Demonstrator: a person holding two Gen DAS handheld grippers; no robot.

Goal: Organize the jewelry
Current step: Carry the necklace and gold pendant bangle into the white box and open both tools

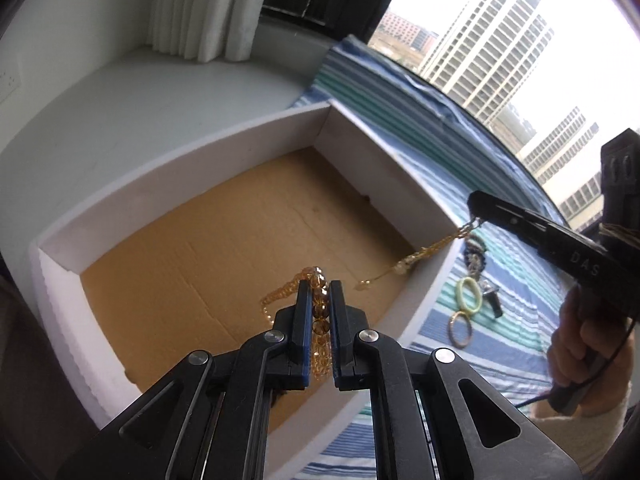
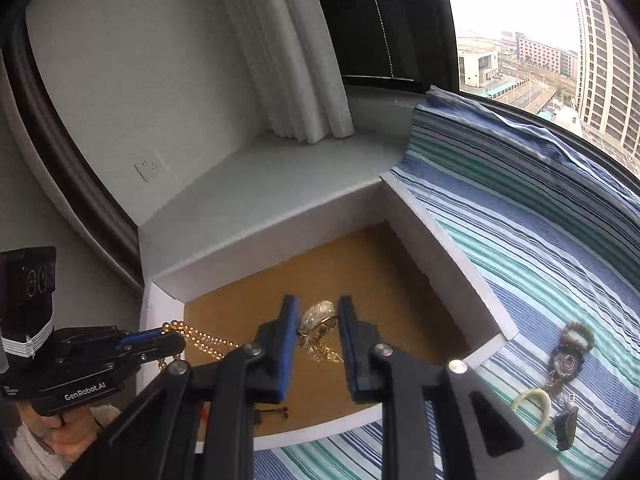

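Observation:
A white foam box [image 1: 224,136] with a brown cardboard floor [image 1: 200,248] lies on a striped cloth. My left gripper [image 1: 320,288] is shut on an amber bead necklace [image 1: 318,304] and holds it over the box floor; it also shows in the right wrist view [image 2: 160,334] with the beads [image 2: 200,338] hanging. My right gripper [image 2: 318,308] holds a gold chain with a sparkly pendant [image 2: 318,316] between its pads, above the box. In the left wrist view its tip [image 1: 476,204] carries the dangling gold chain [image 1: 424,254].
More jewelry lies on the striped cloth [image 2: 540,248] right of the box: a green ring [image 1: 469,294], a gold bangle [image 1: 460,330], a dark bead bracelet [image 2: 576,338], a dark pendant [image 2: 564,426]. White curtains [image 2: 288,52] and a window ledge stand behind.

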